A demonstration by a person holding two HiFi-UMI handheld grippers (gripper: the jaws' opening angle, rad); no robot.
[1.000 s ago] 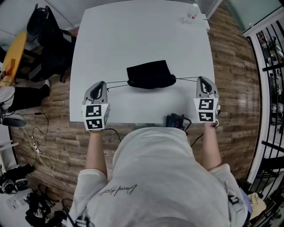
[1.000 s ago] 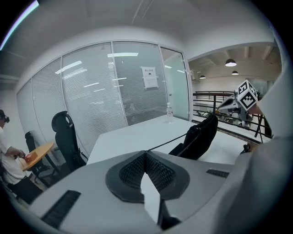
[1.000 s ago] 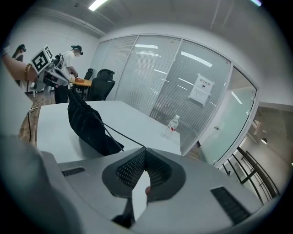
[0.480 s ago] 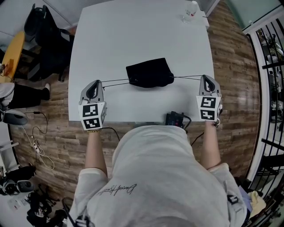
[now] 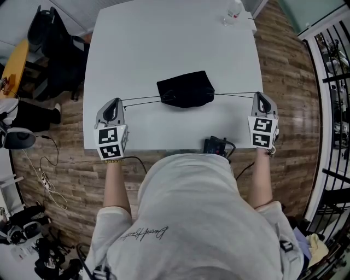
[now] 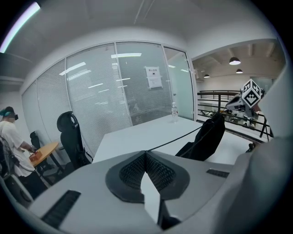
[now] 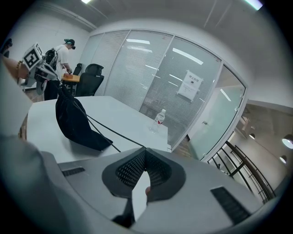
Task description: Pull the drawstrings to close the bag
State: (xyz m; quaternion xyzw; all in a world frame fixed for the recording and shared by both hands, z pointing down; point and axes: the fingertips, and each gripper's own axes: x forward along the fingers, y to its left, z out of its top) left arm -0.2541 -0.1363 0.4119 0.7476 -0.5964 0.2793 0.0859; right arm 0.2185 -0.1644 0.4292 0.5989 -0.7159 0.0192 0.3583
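A black drawstring bag (image 5: 186, 89) sits near the middle of the white table (image 5: 164, 44), its mouth bunched up. A taut black cord (image 5: 139, 100) runs from the bag leftward to my left gripper (image 5: 114, 104), which is shut on it by the table's left edge. Another taut cord (image 5: 235, 95) runs rightward to my right gripper (image 5: 262, 99), shut on it at the right edge. In the left gripper view the cord (image 6: 178, 138) leads from the closed jaws to the bag (image 6: 205, 139). The right gripper view shows its cord (image 7: 110, 130) reaching the bag (image 7: 75, 123).
A clear plastic bottle (image 5: 232, 13) stands at the table's far right corner. A small black device (image 5: 216, 146) with a cable lies at the near edge. A black office chair (image 5: 52, 38) stands left of the table, and a person (image 7: 62, 59) is beyond it.
Both grippers have moved outward, the right one more, drawing the cords straighter. The bag has shifted slightly and its mouth looks tighter.
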